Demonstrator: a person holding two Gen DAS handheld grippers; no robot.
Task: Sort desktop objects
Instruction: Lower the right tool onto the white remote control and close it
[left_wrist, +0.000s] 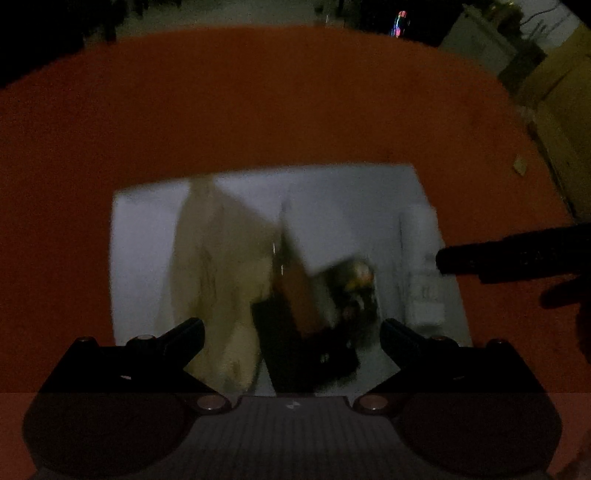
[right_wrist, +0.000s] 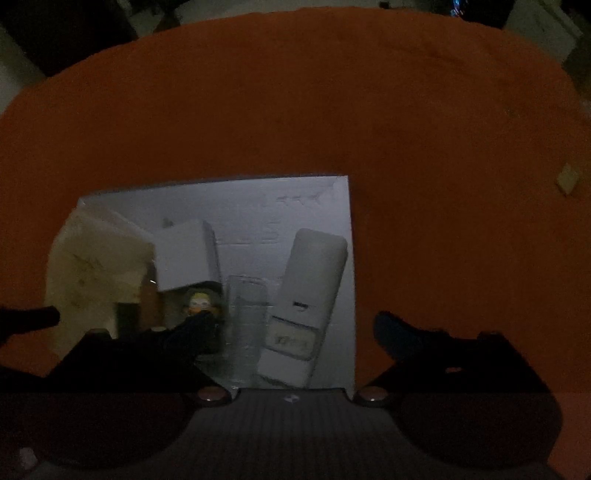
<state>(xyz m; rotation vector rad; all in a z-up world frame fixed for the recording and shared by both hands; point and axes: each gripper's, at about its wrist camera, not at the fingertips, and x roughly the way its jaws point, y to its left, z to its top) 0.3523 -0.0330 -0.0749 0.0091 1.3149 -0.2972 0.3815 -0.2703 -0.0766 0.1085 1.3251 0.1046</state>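
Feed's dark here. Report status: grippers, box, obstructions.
Left gripper and right gripper open, empty, over white box. Remote and figurine inside. Nothing blocking.

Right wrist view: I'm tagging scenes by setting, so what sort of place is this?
Probably a dim indoor room with a sorting table: an orange tablecloth, a white box of mixed items including a remote, and furniture beyond the table.

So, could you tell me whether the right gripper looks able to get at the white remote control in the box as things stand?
Probably yes. The right gripper is open and pointed down over the white remote control, which lies uncovered on top in the white box. The clear case beside it may crowd one finger.
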